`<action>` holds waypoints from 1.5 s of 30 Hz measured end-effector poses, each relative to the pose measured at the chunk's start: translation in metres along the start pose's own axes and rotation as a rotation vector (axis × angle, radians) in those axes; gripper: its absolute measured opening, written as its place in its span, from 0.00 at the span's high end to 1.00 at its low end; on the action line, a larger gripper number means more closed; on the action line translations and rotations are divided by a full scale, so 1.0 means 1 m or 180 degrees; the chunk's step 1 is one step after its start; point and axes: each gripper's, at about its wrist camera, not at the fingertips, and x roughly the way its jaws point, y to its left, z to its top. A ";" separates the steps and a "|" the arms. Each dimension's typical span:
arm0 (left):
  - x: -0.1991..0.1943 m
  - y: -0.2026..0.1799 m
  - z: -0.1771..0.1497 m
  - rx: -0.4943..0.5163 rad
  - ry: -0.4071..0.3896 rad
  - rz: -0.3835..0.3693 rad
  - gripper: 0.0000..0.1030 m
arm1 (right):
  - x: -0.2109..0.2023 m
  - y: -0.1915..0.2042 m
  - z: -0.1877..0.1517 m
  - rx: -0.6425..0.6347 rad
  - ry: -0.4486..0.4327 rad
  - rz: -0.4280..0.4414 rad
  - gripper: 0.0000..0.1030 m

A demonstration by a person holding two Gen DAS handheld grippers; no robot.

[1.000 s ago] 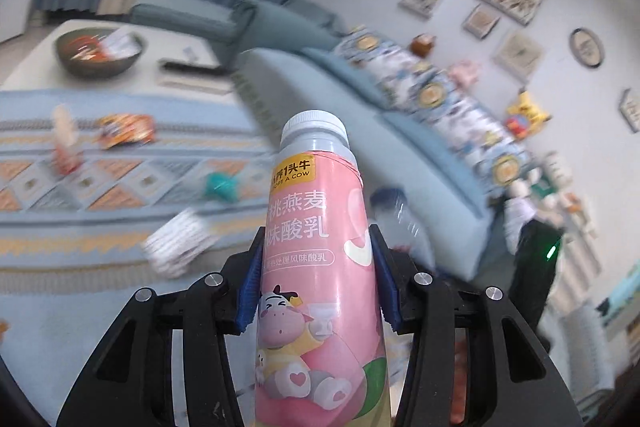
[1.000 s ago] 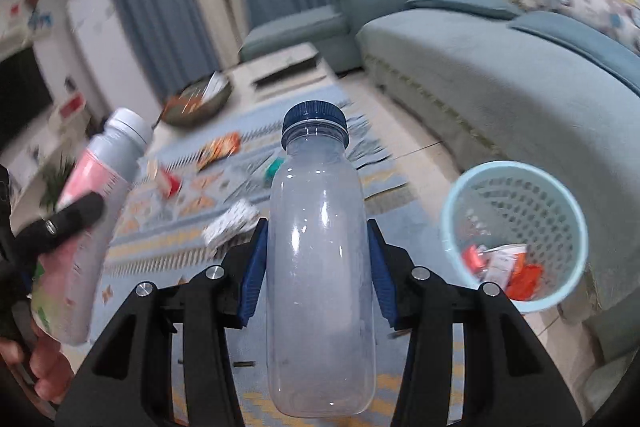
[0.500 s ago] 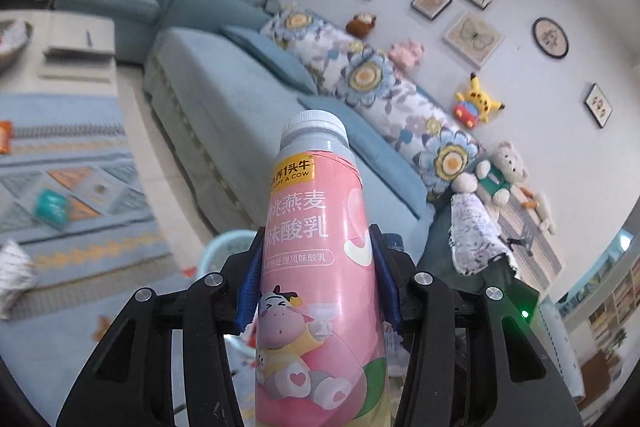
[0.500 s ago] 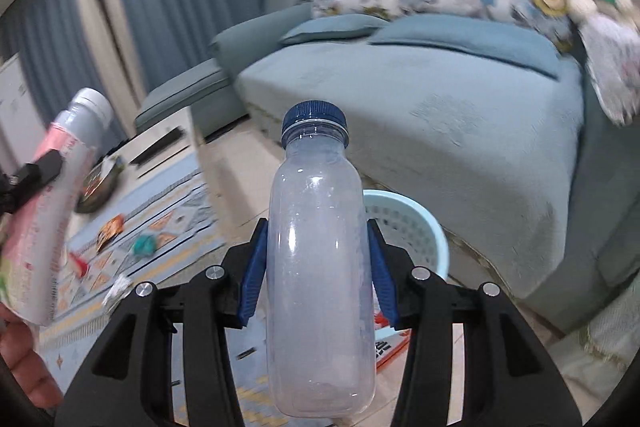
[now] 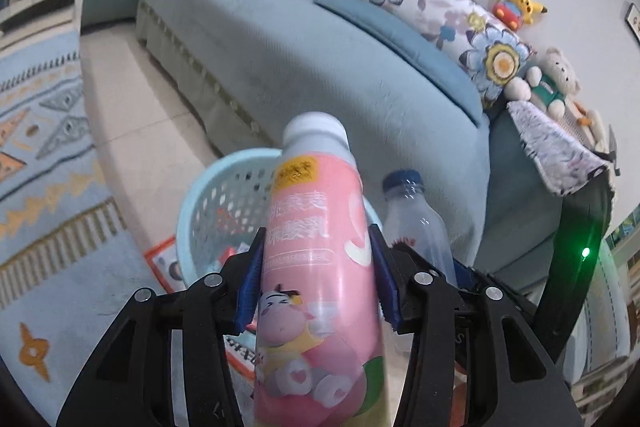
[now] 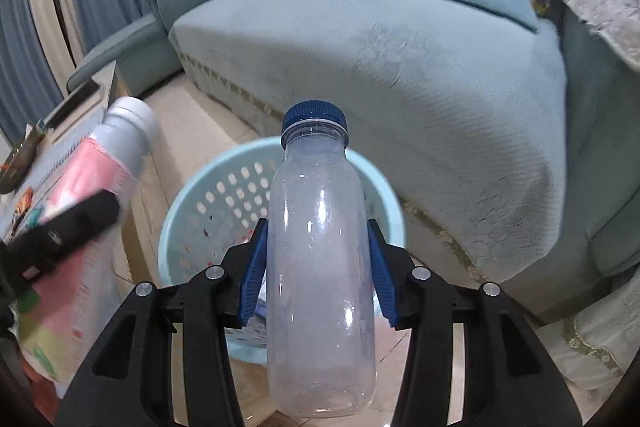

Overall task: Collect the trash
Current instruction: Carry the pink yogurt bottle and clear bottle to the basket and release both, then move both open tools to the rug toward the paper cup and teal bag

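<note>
My left gripper (image 5: 316,279) is shut on a pink yogurt-drink bottle (image 5: 316,267) with a white cap, held upright-tilted over the near side of a light blue perforated trash basket (image 5: 208,203). My right gripper (image 6: 318,271) is shut on a clear empty plastic bottle (image 6: 320,267) with a dark blue cap, held over the same basket (image 6: 208,195). The clear bottle also shows in the left wrist view (image 5: 416,227), just right of the pink one. The pink bottle shows at the left of the right wrist view (image 6: 80,227). Wrappers lie in the basket bottom.
A blue-green sofa (image 5: 320,47) with floral cushions stands right behind the basket. A patterned blue rug (image 5: 44,147) lies to the left. A flat printed card (image 5: 164,263) lies on the floor by the basket. Stuffed toys (image 5: 556,83) sit on the sofa's far end.
Both grippers have swung from the rug toward the sofa and dropped closer to the basket, which now sits directly behind both bottles. Both bottles stay gripped.
</note>
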 end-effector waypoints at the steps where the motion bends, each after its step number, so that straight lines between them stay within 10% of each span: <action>1: 0.003 0.002 -0.001 0.0016 0.0008 -0.0003 0.50 | 0.003 0.002 0.000 -0.0001 0.0028 -0.0027 0.57; 16: -0.103 0.017 0.019 -0.0035 -0.0540 0.0049 0.45 | -0.069 0.053 0.013 -0.0249 -0.0342 0.0193 0.45; 27: -0.250 0.106 0.015 -0.0300 -0.1185 0.1101 0.31 | -0.129 0.174 0.026 -0.0889 -0.0781 0.0845 0.25; 35: -0.318 0.223 -0.016 -0.0866 -0.1330 0.1699 0.25 | -0.075 0.257 0.009 -0.1046 -0.0423 0.1122 0.20; 45: -0.295 0.318 -0.040 -0.1123 -0.1022 0.2145 0.23 | 0.010 0.334 -0.016 -0.1361 0.0063 0.1126 0.20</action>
